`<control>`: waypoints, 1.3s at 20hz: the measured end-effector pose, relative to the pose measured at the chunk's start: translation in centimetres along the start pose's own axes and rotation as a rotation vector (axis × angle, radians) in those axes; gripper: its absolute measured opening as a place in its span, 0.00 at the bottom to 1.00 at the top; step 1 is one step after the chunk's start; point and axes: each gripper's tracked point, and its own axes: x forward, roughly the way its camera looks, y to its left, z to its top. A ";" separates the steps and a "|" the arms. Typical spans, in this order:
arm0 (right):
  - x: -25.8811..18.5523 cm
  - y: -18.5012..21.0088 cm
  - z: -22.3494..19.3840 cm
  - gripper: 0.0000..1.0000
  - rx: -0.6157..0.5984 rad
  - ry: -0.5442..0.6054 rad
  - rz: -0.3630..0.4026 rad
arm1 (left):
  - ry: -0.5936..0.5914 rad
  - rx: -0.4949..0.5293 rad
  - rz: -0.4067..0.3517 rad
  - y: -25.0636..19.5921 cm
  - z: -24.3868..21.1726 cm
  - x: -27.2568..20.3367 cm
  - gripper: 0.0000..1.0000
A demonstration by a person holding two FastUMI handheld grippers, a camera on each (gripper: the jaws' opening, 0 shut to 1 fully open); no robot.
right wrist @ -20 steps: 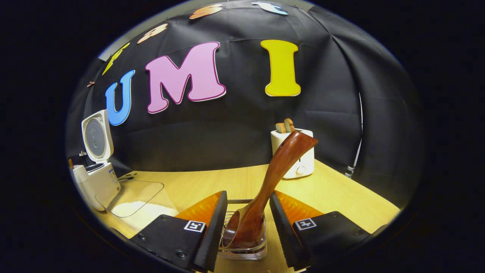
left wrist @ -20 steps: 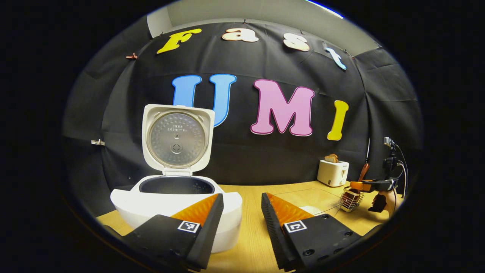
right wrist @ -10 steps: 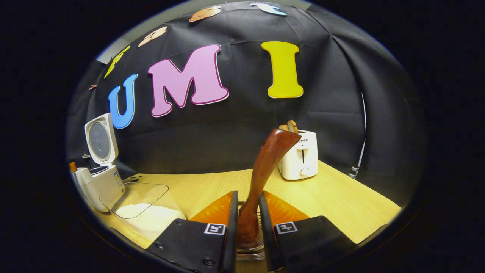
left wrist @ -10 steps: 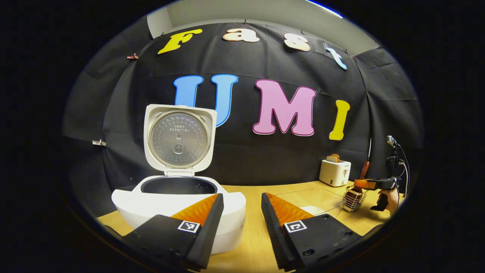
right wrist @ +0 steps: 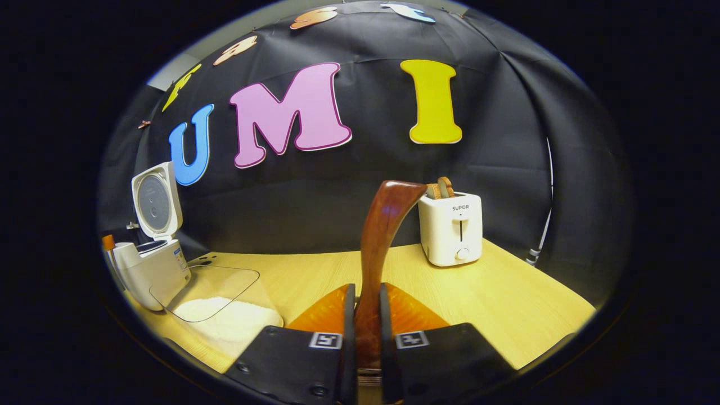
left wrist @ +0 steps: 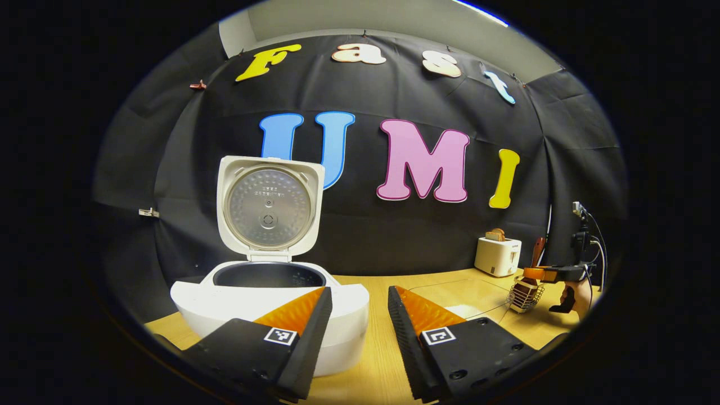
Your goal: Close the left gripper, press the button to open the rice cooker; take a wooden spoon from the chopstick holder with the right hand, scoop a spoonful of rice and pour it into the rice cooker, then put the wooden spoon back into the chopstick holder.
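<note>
The white rice cooker (left wrist: 270, 306) stands with its lid (left wrist: 269, 208) raised, just beyond my left gripper (left wrist: 360, 293), which is open and holds nothing. In the right gripper view the cooker (right wrist: 154, 270) is far left. The brown wooden spoon (right wrist: 383, 236) rises upright between the fingers of my right gripper (right wrist: 365, 306), which is shut on its lower handle. A sliver of the wire chopstick holder (right wrist: 368, 378) shows below the fingers. From the left gripper view, the right gripper (left wrist: 554, 274) hovers over the holder (left wrist: 523, 295) with the spoon handle (left wrist: 539, 250) sticking up.
A clear container of white rice (right wrist: 219, 315) lies on the wooden table (right wrist: 506, 304) beside the cooker. A white toaster (right wrist: 454, 228) with bread stands at the back right. A hand (left wrist: 579, 292) holds the right gripper.
My right gripper went from open around the spoon to shut on its handle, and the spoon stands more upright. The left gripper has hardly moved.
</note>
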 end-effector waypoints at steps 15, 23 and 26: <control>-3.2 7.0 11.8 0.14 -0.027 -0.192 0.131 | -0.023 -0.020 -0.004 0.3 -0.1 -0.8 0.66; 0.4 21.0 7.4 0.14 -0.141 -0.046 0.371 | -0.030 -0.029 -0.013 0.5 0.0 -1.4 0.66; 1.3 24.8 3.8 0.14 -0.174 0.027 0.423 | -0.033 -0.033 -0.014 0.6 0.1 -1.6 0.66</control>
